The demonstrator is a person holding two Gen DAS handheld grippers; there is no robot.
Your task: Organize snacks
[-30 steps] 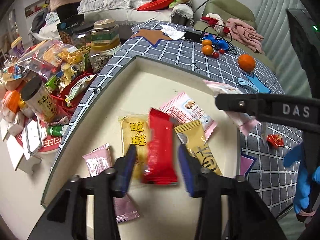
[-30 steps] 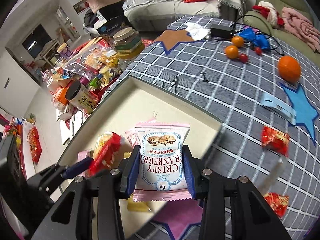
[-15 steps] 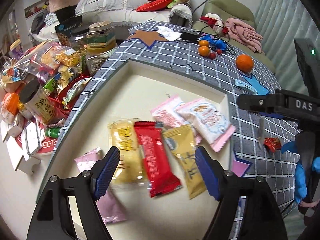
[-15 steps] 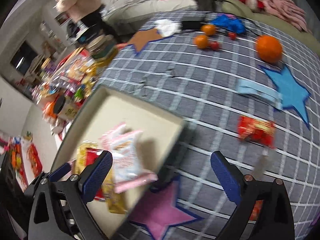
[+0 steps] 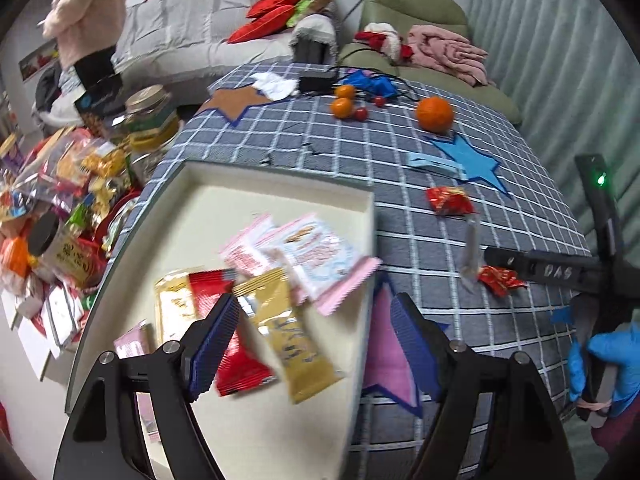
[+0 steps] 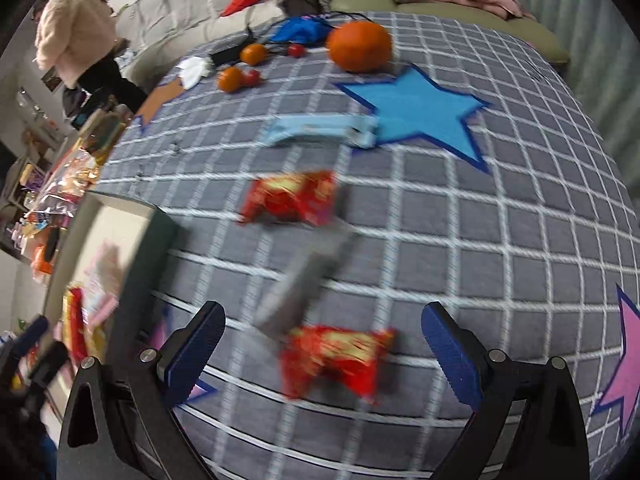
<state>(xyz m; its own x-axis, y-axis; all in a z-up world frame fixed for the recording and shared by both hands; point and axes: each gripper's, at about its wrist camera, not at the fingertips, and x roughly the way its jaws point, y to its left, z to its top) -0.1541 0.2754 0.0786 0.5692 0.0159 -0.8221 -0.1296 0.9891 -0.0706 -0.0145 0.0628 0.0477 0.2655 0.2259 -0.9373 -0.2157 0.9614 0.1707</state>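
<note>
The right tool (image 6: 320,344) stands spread wide and empty, its jaws having just sprung apart, and it hangs pointing steeply down over the checked cloth of the desk (image 6: 500,220). Between its two pads lies a red foil snack (image 6: 336,356), blurred, not touched by either pad. Just beyond it is a grey wrapper (image 6: 304,284), and farther out a second red snack (image 6: 292,198), all well clear of the tray.

The left tool (image 5: 316,340) is also spread, jaws just opened, gripping nothing. It hovers over the near right corner of the cream tray (image 5: 280,184), where the snacks already gathered lie in a loose overlapping heap: a gold packet (image 5: 292,336), a red packet (image 5: 236,356), a yellow one (image 5: 176,304) and a pink-and-white packet (image 5: 320,256) whose crimped end overhangs the tray's right rim.

The step in hand looks like fetching the next loose snack with the right tool. To do it well, I would centre the near red snack between the pads, lower until the tips nearly meet the cloth, and close across its narrow width so the foil bunches rather than slides. Keep the grey wrapper out of the bite. The cloth may snag if the tips dig in.
</note>
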